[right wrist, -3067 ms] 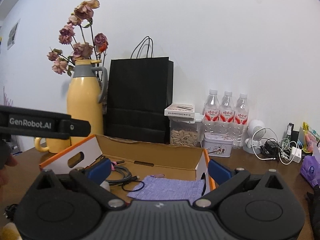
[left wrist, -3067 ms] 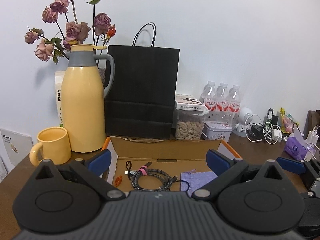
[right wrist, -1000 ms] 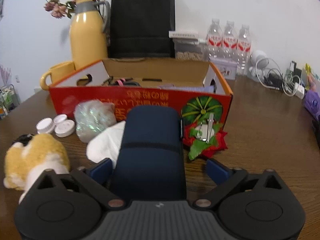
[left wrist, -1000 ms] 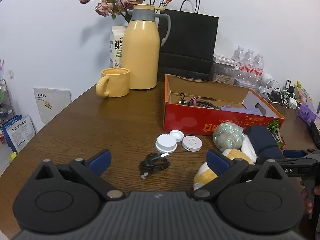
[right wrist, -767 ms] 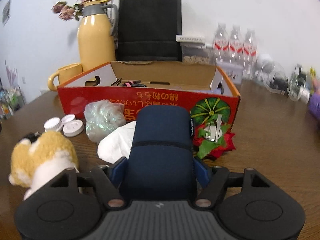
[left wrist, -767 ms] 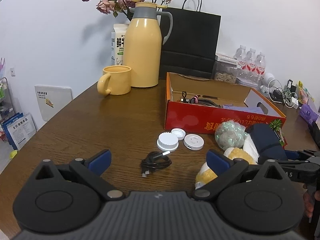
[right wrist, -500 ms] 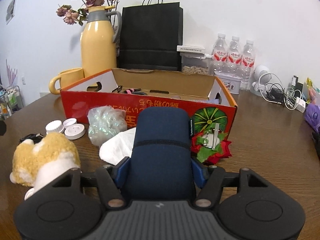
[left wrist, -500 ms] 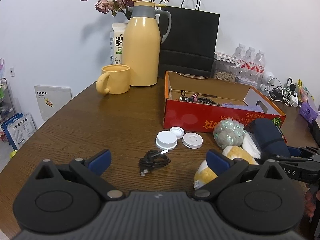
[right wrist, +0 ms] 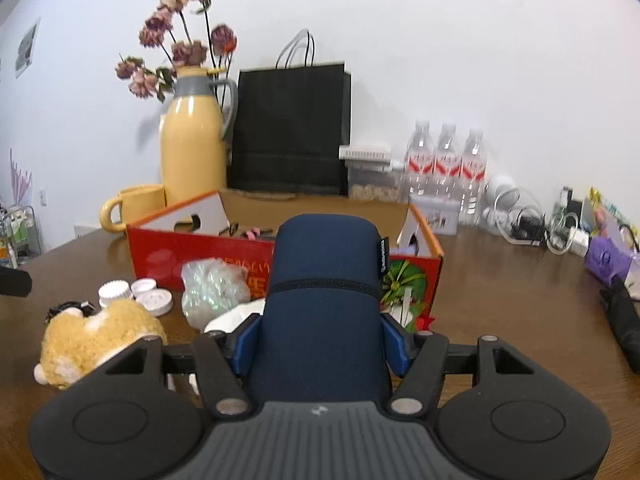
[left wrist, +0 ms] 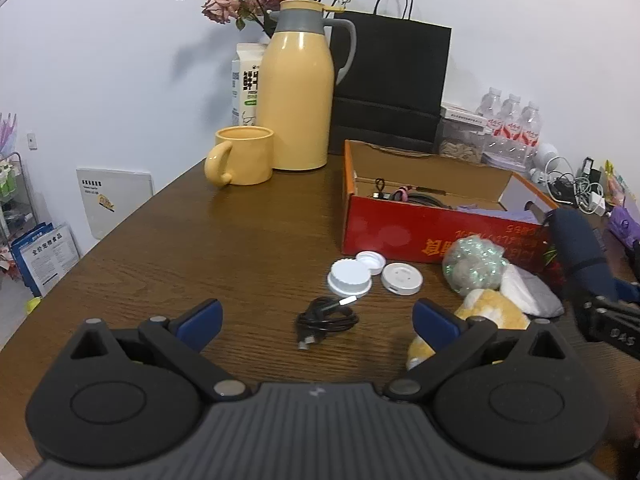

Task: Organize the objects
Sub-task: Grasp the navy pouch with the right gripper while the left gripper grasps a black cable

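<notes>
Now I'm clamping my right gripper (right wrist: 320, 344) on the pouch (right wrist: 324, 300), a navy zipped case, with my blue pads pressing its two flanks low down, near the end closest to me. My jaws have just been closing, and the pouch is sitting squarely between them, its rounded far end poking up in front of the box (right wrist: 208, 256). I'm judging it soft-shelled and fairly light; the fabric looks padded, so it is likely giving a little under the pads instead of slipping. Holding it by the flanks seems right, since the zip seam is running across the top and offers nothing to pinch. My left gripper (left wrist: 316, 316) is hanging open over the table (left wrist: 224, 248), nothing between its fingers, the coiled cable (left wrist: 326, 320) lying just ahead of it. Beside the pouch, the plush (right wrist: 96, 336), the foil ball (right wrist: 214, 292), the caps (right wrist: 136, 292) and a white cloth (right wrist: 232, 316) are crowding the box front, so I'm expecting to need care not to drag them along. The box is standing open, with room beside the cables already in it.
</notes>
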Motion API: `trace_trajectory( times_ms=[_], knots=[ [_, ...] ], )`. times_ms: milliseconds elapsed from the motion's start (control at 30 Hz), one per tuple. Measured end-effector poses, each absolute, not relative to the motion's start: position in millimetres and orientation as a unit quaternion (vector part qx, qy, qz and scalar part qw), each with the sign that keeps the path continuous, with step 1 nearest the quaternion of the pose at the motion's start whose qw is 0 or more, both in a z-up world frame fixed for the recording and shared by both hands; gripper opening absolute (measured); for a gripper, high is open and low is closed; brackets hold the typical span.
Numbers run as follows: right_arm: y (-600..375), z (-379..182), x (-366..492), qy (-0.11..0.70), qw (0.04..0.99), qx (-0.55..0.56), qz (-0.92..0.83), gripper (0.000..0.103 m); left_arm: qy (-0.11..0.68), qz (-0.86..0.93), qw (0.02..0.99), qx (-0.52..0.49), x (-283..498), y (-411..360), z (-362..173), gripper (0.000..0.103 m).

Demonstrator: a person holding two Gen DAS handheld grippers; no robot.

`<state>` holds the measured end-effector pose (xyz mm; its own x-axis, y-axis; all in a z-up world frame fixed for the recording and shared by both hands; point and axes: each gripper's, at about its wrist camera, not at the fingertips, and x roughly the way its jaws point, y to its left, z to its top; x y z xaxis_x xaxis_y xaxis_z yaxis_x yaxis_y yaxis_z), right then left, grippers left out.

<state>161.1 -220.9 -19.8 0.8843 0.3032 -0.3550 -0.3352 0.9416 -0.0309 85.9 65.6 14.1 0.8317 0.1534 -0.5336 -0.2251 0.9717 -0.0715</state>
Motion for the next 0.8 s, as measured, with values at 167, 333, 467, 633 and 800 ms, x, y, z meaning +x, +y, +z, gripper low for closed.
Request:
trace_trajectory(
  times_ms=[167, 333, 467, 633, 800],
  knots=[
    [-222.8, -17.6, 157.6, 0.164, 0.972, -0.042, 0.166, 0.061, 0.287, 0.099, 0.951, -0.059, 87.7, 72.9, 3.9, 0.103],
    [-221.2, -16.9, 154.1, 0.153, 0.973, -0.047, 0.168, 0.061, 0.305, 0.1, 0.945, -0.059, 99.9, 78.4, -10.5, 0.103],
    [-220.4, -17.1, 153.5, 0.152, 0.973, -0.048, 0.17, 0.061, 0.311, 0.1, 0.944, -0.045, 119.7, 77.7, -18.9, 0.103],
    [-219.7, -17.6, 154.1, 0.155, 0.972, -0.048, 0.17, 0.061, 0.336, 0.079, 0.937, -0.05, 147.9, 77.2, -30.2, 0.062],
    [-219.5, -18.0, 154.5, 0.156, 0.971, -0.049, 0.172, 0.061, 0.324, 0.081, 0.941, -0.051, 145.1, 74.8, -30.7, 0.042]
  ],
)
